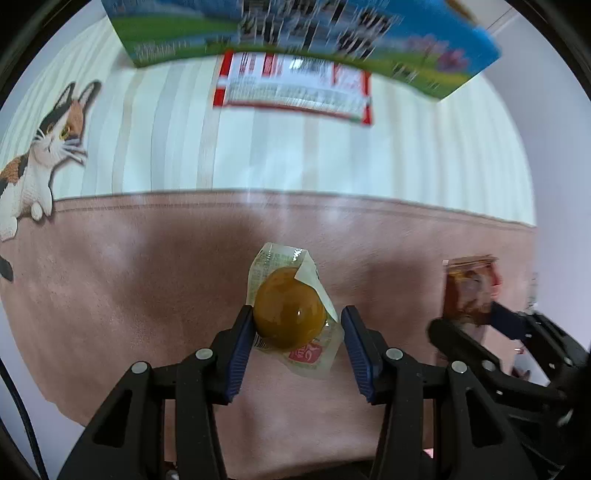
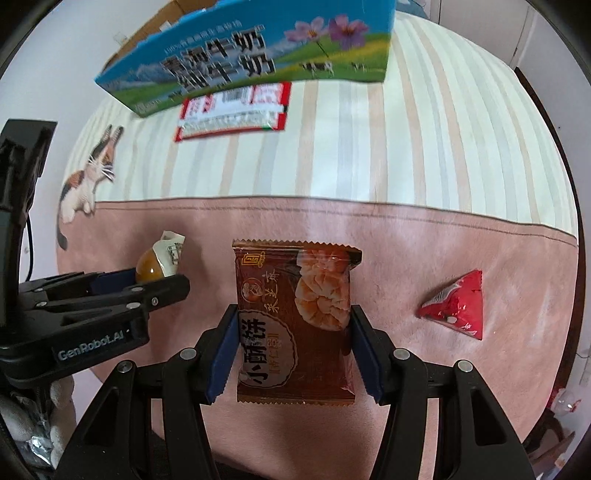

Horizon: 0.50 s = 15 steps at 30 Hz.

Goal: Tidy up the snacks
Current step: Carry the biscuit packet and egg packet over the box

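Observation:
My left gripper (image 1: 297, 325) straddles a wrapped amber jelly ball (image 1: 288, 314) on the pink cloth; the left pad touches it, the right pad stands a little off its wrapper. My right gripper (image 2: 293, 336) is closed on the sides of a brown pastry packet (image 2: 295, 325). That packet also shows at the right of the left wrist view (image 1: 469, 291), and the jelly ball at the left of the right wrist view (image 2: 151, 267). A red triangular packet (image 2: 458, 304) lies to the right. A red-and-white flat packet (image 2: 232, 110) lies in front of the blue milk carton box (image 2: 251, 51).
The pink and cream striped cloth (image 1: 147, 140) covers the table, with a printed cat (image 1: 44, 147) at its left. The milk box (image 1: 295, 33) stands at the far edge with the red-and-white packet (image 1: 295, 88) before it. The left gripper body (image 2: 74, 310) is close to my right gripper.

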Available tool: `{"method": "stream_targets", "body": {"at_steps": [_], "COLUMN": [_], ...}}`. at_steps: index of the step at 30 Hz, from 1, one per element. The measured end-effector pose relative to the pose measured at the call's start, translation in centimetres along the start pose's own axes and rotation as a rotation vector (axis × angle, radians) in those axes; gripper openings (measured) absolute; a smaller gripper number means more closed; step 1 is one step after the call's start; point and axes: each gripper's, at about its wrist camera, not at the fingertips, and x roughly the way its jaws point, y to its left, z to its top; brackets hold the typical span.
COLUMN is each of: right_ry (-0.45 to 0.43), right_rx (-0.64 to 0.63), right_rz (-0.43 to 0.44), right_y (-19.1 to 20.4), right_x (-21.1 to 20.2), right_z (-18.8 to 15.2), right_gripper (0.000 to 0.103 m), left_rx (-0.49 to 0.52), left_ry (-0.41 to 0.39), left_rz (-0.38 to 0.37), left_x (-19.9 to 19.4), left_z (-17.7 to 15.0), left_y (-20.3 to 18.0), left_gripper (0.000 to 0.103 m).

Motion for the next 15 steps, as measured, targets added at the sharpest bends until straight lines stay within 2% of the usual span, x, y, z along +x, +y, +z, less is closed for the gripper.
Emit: {"method": "stream_targets", "body": {"at_steps": [4,7,10,13,15], "right_ry": [-0.060,-0.140,-0.252,-0.330,-0.371], "right_rx": [0.006,0.009,0.000,-0.019,-0.033], "right_rz": [0.046,0.083,0.114,0.111,0.086], "right_y": [-0.3,-0.3,0.2,0.8,1.0], "right_x": [-3.0,-7.0,-11.6,-14.3,-15.2], "right_z": [1.6,4.1,8.0,12.0,14.7], "right_gripper": [0.060,0.060,0.060,0.060,0.060], "left_rx": [0.016,0.018,0.032,0.050,0.067], "left_ry": [-0.084,-0.152,-0.233,-0.272,-0.292], "left_rz": [-0.043,-0.085,-0.092,-0.089,-0.069], "left_x": [-6.1,-10.5,-14.3,-16.4,-16.4], "left_z": [2.3,5.0,7.7,11.9,14.9], "left_y": [-0.2,0.2,0.7,0.7,-0.1], "left_gripper": [0.045,0.045,0.045,0.045,0.045]}}
